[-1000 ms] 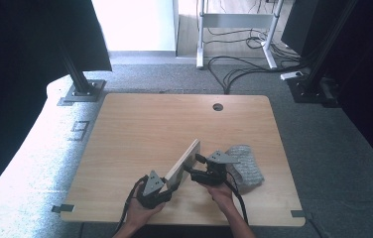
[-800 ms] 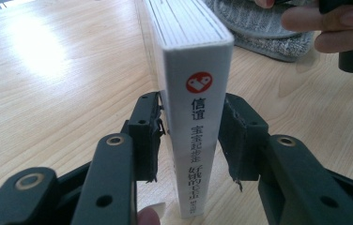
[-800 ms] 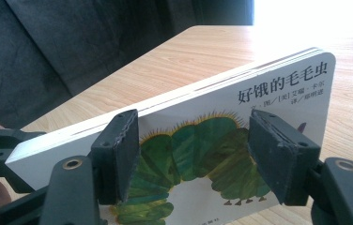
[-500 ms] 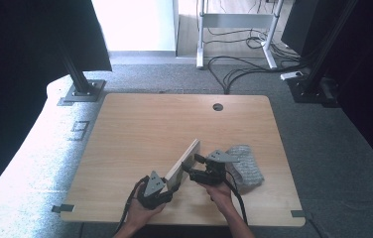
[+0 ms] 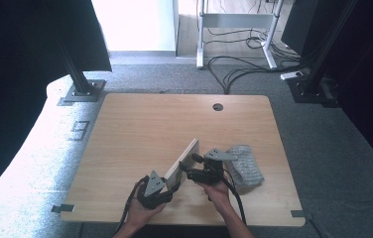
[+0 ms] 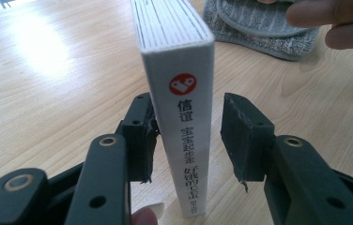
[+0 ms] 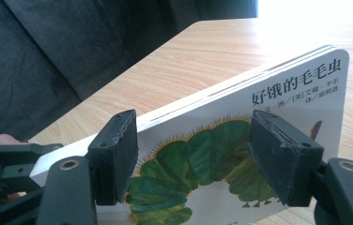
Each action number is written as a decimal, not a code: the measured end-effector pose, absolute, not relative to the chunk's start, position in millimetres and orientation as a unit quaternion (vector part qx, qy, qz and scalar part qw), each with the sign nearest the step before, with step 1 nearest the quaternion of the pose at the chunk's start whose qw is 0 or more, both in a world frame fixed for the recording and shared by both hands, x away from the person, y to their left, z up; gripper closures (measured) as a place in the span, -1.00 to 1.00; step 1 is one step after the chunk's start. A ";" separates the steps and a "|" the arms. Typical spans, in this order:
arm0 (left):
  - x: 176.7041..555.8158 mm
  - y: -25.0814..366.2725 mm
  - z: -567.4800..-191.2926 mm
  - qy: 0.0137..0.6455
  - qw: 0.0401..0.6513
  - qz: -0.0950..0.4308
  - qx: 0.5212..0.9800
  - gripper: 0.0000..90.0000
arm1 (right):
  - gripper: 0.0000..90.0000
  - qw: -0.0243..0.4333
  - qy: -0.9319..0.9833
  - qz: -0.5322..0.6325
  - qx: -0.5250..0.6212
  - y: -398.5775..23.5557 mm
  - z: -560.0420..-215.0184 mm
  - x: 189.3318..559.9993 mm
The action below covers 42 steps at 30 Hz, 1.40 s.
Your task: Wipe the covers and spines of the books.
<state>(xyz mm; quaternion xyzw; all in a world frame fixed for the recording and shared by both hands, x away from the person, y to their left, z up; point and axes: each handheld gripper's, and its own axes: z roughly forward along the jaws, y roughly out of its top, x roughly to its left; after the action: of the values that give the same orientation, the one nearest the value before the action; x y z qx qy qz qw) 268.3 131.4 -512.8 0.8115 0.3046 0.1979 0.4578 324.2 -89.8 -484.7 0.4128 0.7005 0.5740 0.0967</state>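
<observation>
Your book (image 5: 183, 161) stands on edge near the front of the table (image 5: 140, 129), spine toward you, running diagonally between the two tools, with the grey cloth (image 5: 246, 163) lying just to its right. Left gripper (image 6: 186, 140): jaws straddle the spine at its lower end and have just been opening; the left pad (image 6: 139, 140) sits against or just off the cover, and the right pad (image 6: 242, 140) is clearly apart from it, so nothing is clamped there. Right gripper (image 7: 203, 154): jaws spread wide in front of the caterpillar cover, book behind the pads, not between them, so no grasp there either; at most the tips lean on the cover, and I cannot tell contact. The risk, as I judge it, is that the book is balanced on a thin edge with neither tool gripping. Open the left jaws further or pull that hand away and it likely tips flat, probably toward the cloth or onto your right hand (image 5: 219, 191). Push too hard with the right tips and it slides or falls the other way. Closing the left off-centre would twist the spine out.
</observation>
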 end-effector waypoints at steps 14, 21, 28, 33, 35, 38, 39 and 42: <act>265.5 128.9 -511.9 0.301 0.466 0.195 0.809 0.23 | -0.35 0.078 0.704 0.560 0.429 -87.7 -477.3 327.7; 262.3 122.4 -512.3 0.288 0.470 0.187 0.813 0.19 | -0.35 0.063 0.701 0.560 0.436 -89.3 -475.0 329.1; 255.7 109.3 -512.5 0.267 0.466 0.204 0.818 0.22 | -0.41 0.086 0.722 0.518 0.450 -78.9 -460.4 330.9; 255.0 106.4 -514.3 0.264 0.464 0.202 0.822 0.15 | -0.41 0.100 0.729 0.485 0.474 -76.7 -460.5 332.4; 255.0 104.9 -515.1 0.261 0.462 0.200 0.823 0.14 | -0.41 0.101 0.728 0.481 0.477 -76.5 -461.2 333.3; 255.1 103.7 -516.1 0.261 0.464 0.195 0.824 0.04 | -0.40 0.098 0.727 0.469 0.492 -76.5 -464.2 339.6; 255.5 104.4 -516.0 0.260 0.468 0.187 0.824 0.04 | -0.40 0.098 0.727 0.469 0.492 -76.5 -464.2 339.6; 257.7 109.7 -515.7 0.257 0.488 0.154 0.820 -0.07 | -0.36 0.093 0.723 0.470 0.498 -77.7 -465.0 342.9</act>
<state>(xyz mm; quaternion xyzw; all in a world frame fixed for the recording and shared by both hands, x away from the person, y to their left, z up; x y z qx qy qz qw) 257.7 109.7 -515.7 0.8197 0.2571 0.1540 0.4882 342.9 -77.7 -465.0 0.4985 0.7228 0.4696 0.0925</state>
